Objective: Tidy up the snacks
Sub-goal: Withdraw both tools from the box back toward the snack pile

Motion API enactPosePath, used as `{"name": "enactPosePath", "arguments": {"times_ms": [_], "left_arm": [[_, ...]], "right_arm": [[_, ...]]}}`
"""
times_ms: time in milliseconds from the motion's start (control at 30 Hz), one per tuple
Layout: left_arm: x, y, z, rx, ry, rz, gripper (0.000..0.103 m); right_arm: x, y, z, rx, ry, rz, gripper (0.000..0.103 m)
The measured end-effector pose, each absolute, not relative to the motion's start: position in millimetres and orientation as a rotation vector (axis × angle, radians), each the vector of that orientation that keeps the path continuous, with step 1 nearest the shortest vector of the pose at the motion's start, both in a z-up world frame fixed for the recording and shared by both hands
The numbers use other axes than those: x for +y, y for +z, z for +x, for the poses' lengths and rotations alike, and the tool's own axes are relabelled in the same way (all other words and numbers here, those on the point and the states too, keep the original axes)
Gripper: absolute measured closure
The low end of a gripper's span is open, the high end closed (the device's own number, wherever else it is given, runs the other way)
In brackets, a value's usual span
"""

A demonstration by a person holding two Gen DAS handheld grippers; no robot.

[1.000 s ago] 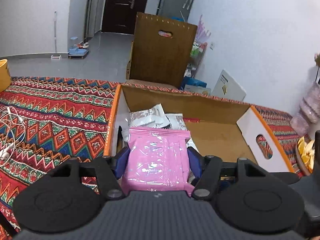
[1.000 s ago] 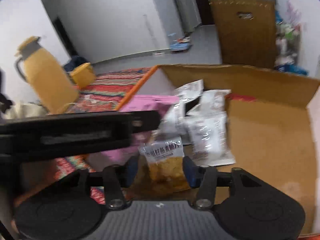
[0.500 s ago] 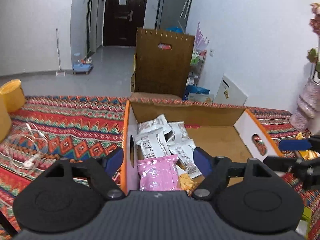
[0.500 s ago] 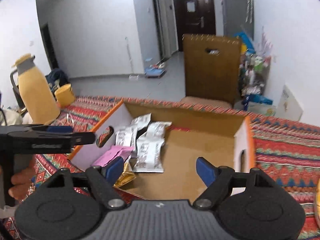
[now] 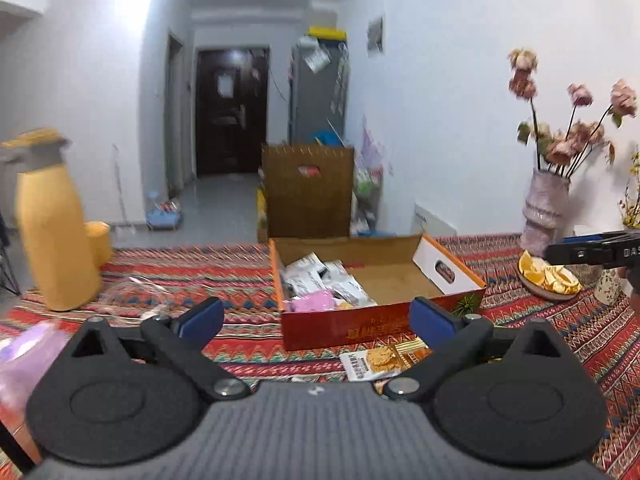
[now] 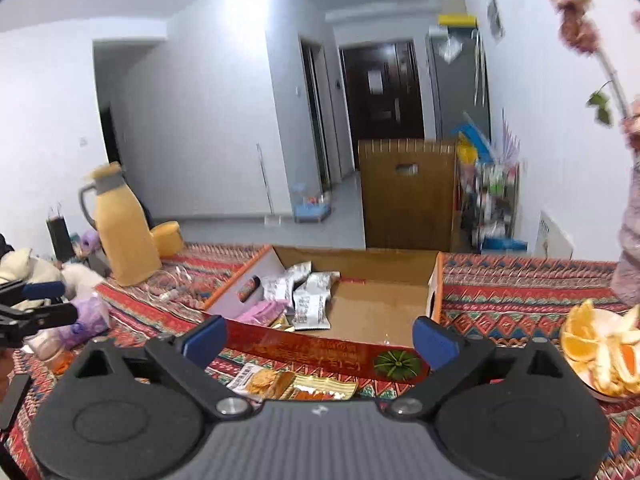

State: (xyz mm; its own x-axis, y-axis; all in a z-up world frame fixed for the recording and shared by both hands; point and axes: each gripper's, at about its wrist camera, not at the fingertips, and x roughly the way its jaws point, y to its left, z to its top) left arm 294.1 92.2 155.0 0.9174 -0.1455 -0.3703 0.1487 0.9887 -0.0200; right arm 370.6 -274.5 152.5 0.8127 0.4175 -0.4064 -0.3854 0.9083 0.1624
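Left wrist view: left gripper [image 5: 316, 314] and right gripper [image 6: 320, 334], jaws just opened, both spread and empty. Pink packet [image 5: 310, 302] lies inside the cardboard box [image 5: 380, 322]. Judged between picks; next, the cracker packet [image 6: 266, 380] on the cloth near the box.

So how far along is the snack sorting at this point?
Done: a pink packet, silver packets and a cracker packet lie in the cardboard box. In hand: nothing; the left tongs and right tongs have just been opening and hold nothing. Left: one cracker packet on the patterned cloth in front of the box, apparently next.
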Motion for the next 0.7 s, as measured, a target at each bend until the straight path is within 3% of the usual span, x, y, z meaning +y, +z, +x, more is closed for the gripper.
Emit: {"name": "enactPosePath", "arguments": {"times_ms": [300,700], "left_arm": [[90.4,140.9,171.5,0.258,-0.037,0.005,0.0],[72.9,74.3,96.6,0.334,0.019,-0.013,0.0]], "right_arm": [[-301.7,148.9,245.7,0.167,0.322,-0.042,0.0],[-288.3,58.5,153.7,0.251,0.18,-0.062,0.0]]}}
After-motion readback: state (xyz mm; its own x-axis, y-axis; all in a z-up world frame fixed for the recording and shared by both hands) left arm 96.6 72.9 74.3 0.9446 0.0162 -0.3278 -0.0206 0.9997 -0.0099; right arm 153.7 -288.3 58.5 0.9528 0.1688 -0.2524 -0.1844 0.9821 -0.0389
